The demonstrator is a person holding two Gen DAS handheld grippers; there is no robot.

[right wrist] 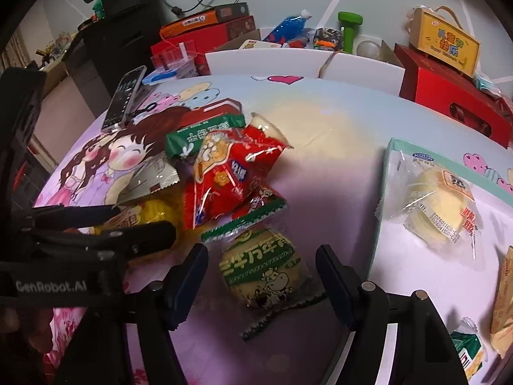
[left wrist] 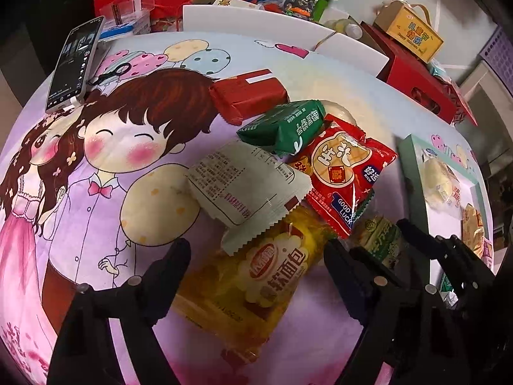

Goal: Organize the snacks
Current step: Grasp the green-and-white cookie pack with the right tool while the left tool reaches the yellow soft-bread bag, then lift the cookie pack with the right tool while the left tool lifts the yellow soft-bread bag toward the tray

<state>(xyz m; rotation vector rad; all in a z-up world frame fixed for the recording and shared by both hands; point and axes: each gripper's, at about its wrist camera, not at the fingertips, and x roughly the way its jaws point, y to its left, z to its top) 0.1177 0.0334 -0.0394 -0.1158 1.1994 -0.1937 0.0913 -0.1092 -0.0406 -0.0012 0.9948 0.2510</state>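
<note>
A: Snacks, left wrist view first: pile mid-table on the cartoon cloth [left wrist: 96, 173]. Yellow bread pack [left wrist: 253, 285] lies betw. the left gripper [left wrist: 256, 256] fingers, jaws spread wide, nothing pinched. White packet [left wrist: 247, 189] overlaps its top end; red cracker bag [left wrist: 346, 173], green pack [left wrist: 285, 128] and red wrapped bar [left wrist: 247, 96] sit behind.

B: Right wrist view?

A: Right gripper [right wrist: 261, 266] also wide apart, straddling a green-printed round cake pack [right wrist: 266, 272], not clamping it. Only this view shows that pack whole; in the left one it's mostly hidden by the right gripper. Also clearer here: teal-rimmed tray [right wrist: 384, 192] at right w/ a pale round cake [right wrist: 439, 205] inside, plus a milk carton [right wrist: 468, 349] at the btm edge.

B: Room?

A: Phone on a stand [right wrist: 125, 99] far left of cloth; red box [right wrist: 449, 96] w/ yellow carton [right wrist: 445, 45] on top, green dumbbell [right wrist: 348, 29], cables on the wall.
</note>
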